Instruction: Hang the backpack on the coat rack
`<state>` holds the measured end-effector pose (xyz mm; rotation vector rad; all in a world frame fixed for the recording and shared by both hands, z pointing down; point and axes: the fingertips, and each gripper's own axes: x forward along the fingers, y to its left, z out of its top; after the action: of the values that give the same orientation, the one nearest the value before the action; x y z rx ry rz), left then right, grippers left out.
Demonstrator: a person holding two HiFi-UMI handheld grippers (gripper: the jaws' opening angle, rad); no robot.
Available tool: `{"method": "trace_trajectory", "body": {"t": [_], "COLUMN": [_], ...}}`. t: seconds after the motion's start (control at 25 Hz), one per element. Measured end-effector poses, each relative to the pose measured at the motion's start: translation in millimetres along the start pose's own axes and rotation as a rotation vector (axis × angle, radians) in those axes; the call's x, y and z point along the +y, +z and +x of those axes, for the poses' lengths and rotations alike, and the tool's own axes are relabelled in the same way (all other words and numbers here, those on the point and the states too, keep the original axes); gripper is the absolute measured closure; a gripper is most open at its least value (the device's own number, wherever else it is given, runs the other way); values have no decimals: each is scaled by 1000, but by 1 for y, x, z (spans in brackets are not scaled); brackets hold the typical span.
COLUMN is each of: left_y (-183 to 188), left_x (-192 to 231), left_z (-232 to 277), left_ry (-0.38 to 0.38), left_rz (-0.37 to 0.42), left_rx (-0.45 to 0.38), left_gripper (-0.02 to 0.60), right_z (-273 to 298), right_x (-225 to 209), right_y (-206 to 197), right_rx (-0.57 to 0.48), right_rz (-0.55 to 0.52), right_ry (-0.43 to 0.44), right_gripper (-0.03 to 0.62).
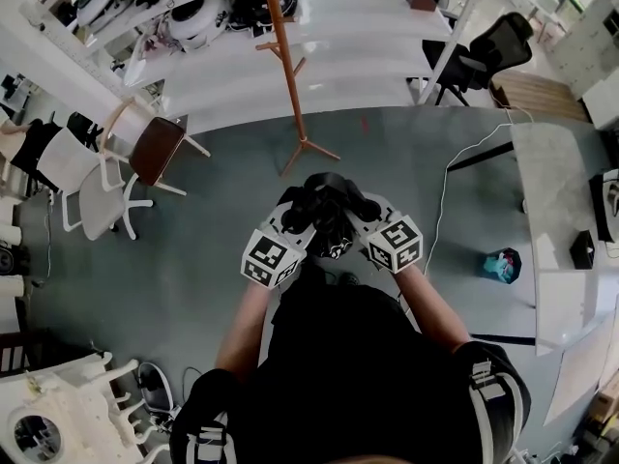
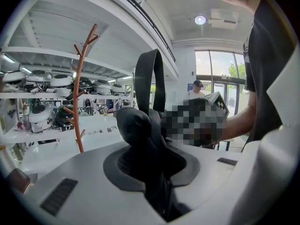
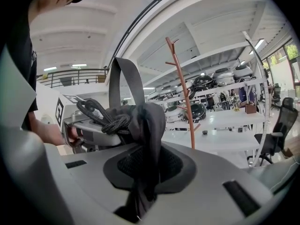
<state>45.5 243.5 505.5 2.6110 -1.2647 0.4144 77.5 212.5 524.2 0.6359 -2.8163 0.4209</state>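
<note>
Gripping soft black backpack point(image 1: 331, 228) fabric: left hand-held gripper point(image 1: 296, 217) and right hand-held gripper point(image 1: 362, 211), both clamped. Slender, branched brown coat rack point(image 1: 288, 75) stands apart.

1. The backpack point(image 1: 329, 222) is black, with a dark grey strap.
2. The coat rack point(image 1: 287, 75) is orange-brown.
3. The left tongs point(image 2: 152, 163) and right tongs point(image 3: 145, 163) are pale grey, and their cubes are white with black square markers.
4. The floor point(image 1: 193, 259) is grey-green.
</note>
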Motion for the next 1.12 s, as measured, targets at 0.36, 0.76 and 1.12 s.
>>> {"method": "trace_trajectory", "body": {"t": [0.36,0.76,1.12], "left_y": [-1,-1,-3], "left_x": [52,105,146], "left_z": [5,16,21], "left_ry": [-54,-114,-164], "left_rz": [5,13,30], "left_rx": [10,12,15], "left_gripper": [491,491,491], "right_z": [47,93,131], "right_x": [-13,-32,-45], "right_y": [10,20,29], "right_rx": [14,19,11], "right_rz": [13,26,35], "right_ry": [-47,-103,-151], "right_gripper": [522,522,522]}}
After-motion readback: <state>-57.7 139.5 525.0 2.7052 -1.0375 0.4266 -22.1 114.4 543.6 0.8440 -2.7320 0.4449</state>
